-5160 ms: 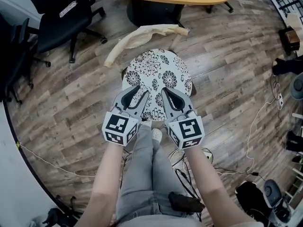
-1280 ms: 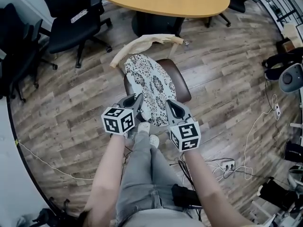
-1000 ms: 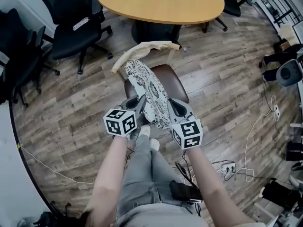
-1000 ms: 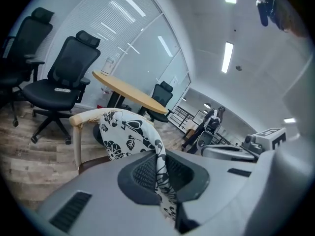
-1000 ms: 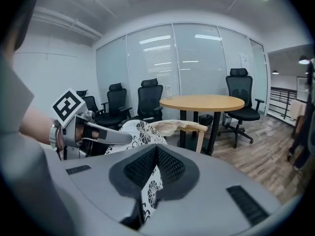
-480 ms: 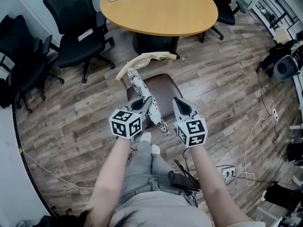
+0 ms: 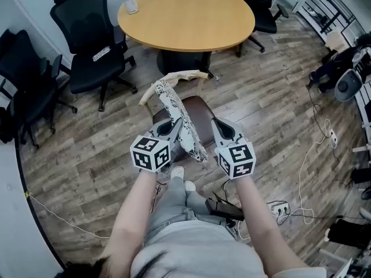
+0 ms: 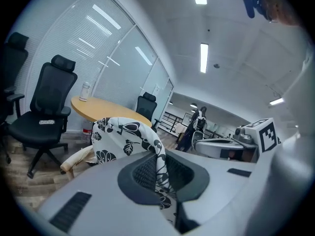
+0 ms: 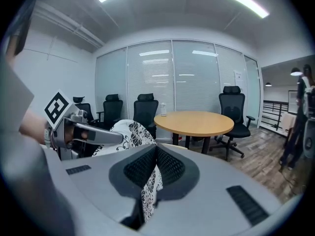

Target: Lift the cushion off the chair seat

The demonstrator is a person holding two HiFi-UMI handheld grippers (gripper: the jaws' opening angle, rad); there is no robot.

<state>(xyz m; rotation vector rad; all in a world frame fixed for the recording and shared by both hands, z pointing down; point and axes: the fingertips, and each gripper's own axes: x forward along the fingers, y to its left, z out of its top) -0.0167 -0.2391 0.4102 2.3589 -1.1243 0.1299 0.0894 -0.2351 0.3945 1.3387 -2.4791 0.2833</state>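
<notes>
The black-and-white floral cushion [image 7: 174,106] hangs on edge in the air above the brown chair seat [image 7: 204,112], clear of it. My left gripper [image 7: 171,122] is shut on the cushion's left rim, and the fabric [image 8: 123,136] shows pinched between its pads at the left gripper [image 8: 160,163]. My right gripper [image 7: 215,122] is shut on the near rim; a strip of cushion [image 9: 130,134] runs out from between the closed jaws of the right gripper [image 9: 155,161]. The chair's cream back [image 7: 174,79] curves behind the cushion.
A round wooden table [image 7: 185,13] with a cup [image 7: 130,2] stands beyond the chair. Black office chairs [image 7: 87,36] line the left side. Cables and a power strip [image 7: 278,207] lie on the wooden floor at the right. The person's legs are below the grippers.
The cushion lay flat on the seat at first. Both grippers have since risen with it, tipping it onto its edge and baring the brown seat.
</notes>
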